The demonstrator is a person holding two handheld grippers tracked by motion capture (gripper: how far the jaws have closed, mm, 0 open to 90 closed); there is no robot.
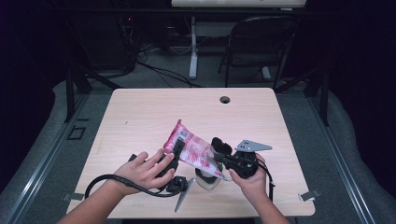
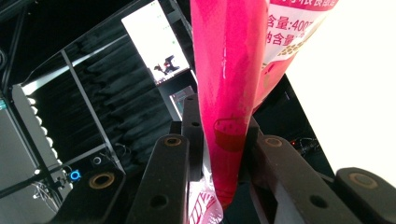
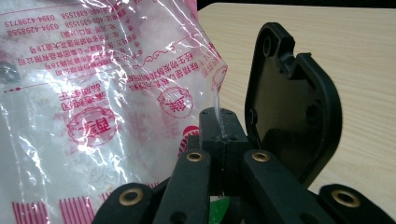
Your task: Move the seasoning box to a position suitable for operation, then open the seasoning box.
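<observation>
1. Here, the left claw [image 1: 178, 148] is clamped on the pink-and-white plastic bag [image 1: 192, 148]; in the left gripper view its two black jaws pinch a folded pink edge of the bag [image 2: 227, 93] between them, and the bag rises straight up out of the grip.
2. The left hand [image 1: 142, 170] wraps the body of that claw, low on the near side of the desk [image 1: 140, 116], with a black cable [image 1: 100, 179] looping out behind the wrist.
3. Across from it, the right claw [image 1: 218, 161] is pressed tight on the opposite end of the bag; in the right gripper view its jaws meet on a thin clear seam of the bag [image 3: 217, 112], with the crinkled printed film spread off to the left of the jaws.
4. The right hand [image 1: 252, 179] holds this claw from below, and a grey three-cornered plate [image 1: 252, 146] sits on top of it.
5. The bag spans the gap between the two claws, tilted, lifted off the desk, its far corner higher than the end at the right claw.
6. Just below the bag, between the two hands, a small pale round object [image 1: 205, 179] rests on the desk; what it is cannot be told.
7. Beyond both claws, a round cable hole [image 1: 225, 99] lies near the far edge of the desk.
8. Farther still, a dark folding chair [image 1: 261, 46] stands on the floor behind the desk.
</observation>
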